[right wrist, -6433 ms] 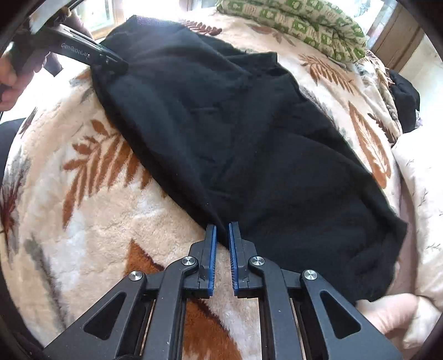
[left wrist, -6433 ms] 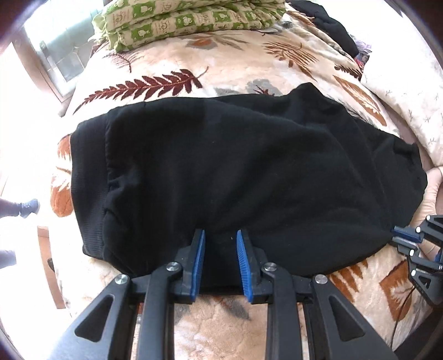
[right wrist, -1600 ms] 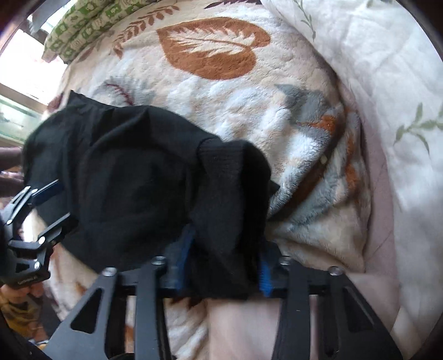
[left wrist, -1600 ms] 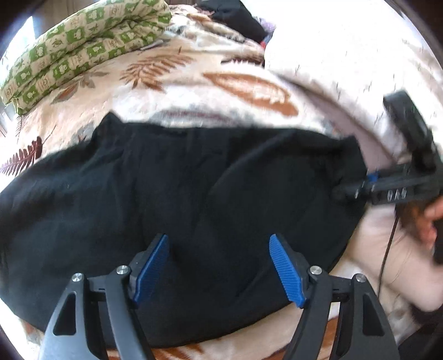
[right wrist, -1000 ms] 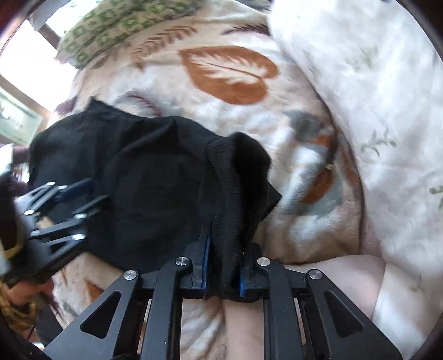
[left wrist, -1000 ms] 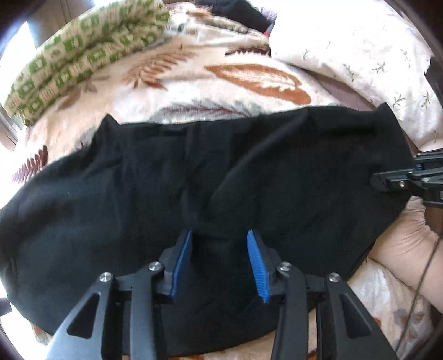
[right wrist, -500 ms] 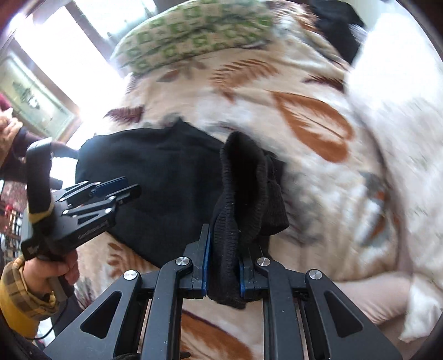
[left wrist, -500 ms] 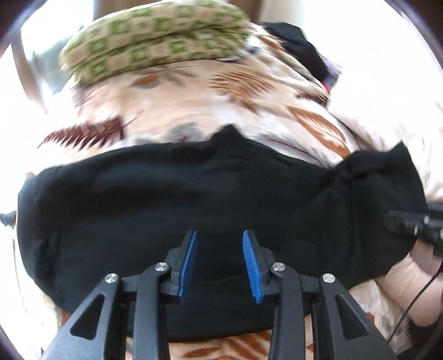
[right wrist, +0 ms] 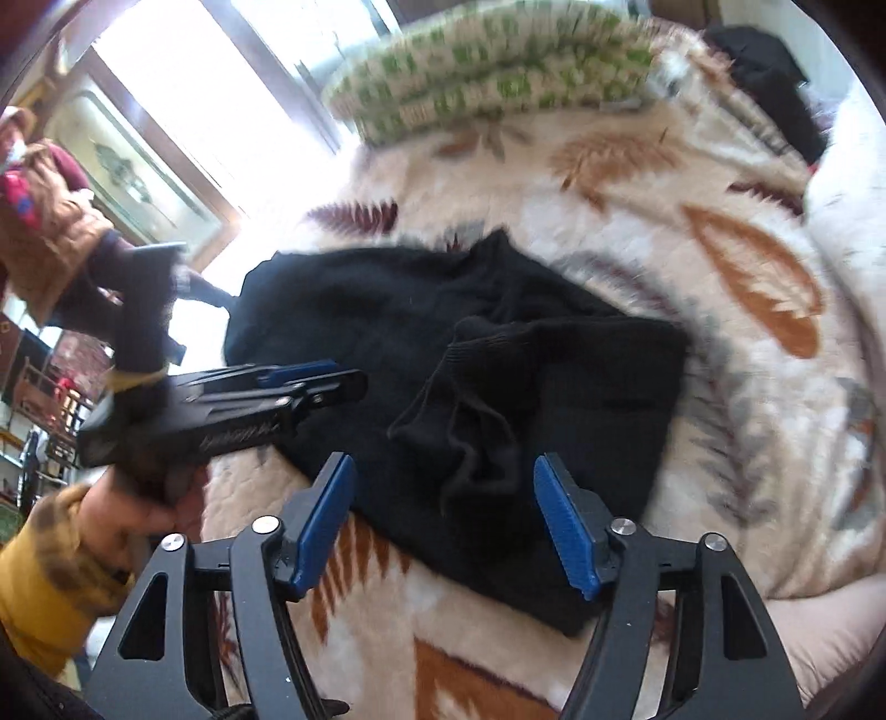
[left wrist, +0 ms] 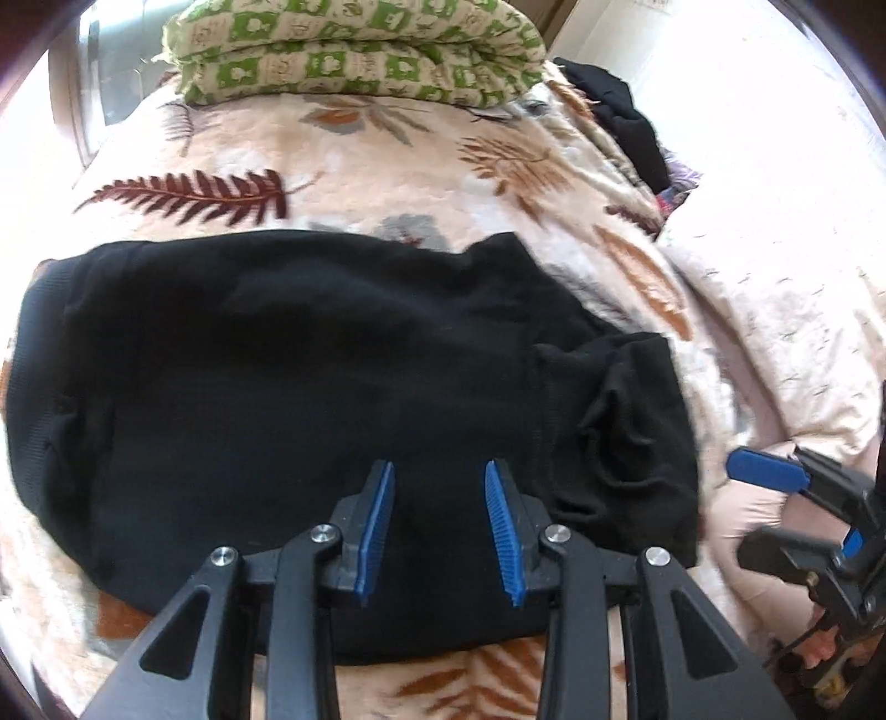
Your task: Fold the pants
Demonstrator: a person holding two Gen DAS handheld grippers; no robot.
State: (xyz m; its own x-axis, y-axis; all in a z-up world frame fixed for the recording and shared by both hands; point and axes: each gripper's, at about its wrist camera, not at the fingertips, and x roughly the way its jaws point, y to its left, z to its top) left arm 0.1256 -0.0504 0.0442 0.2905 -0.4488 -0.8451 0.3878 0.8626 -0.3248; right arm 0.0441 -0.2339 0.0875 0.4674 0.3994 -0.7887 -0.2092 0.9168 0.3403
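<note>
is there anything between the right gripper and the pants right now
Nothing visible. The right gripper is open and empty, just above the black pants on the leaf-print blanket, with only air between them. The left gripper is off to the side over the pants' other half, not in the path.

A cream blanket (left wrist: 354, 144) printed with rust-brown and grey leaves covers the bed and fills most of both views. At its far end lies a folded quilt (left wrist: 354, 50) in green and white checks. Right of the quilt, a heap of dark clothes (left wrist: 631, 122) sits at the blanket's edge, and beside that a white bedcover (left wrist: 786, 232) with small sprigs. Behind the quilt, to its left, a wood-framed window (right wrist: 260, 99) lets in strong daylight that washes out the glass. Further left of the window, a person in a brown jacket (right wrist: 50, 221) stands, blurred.
</note>
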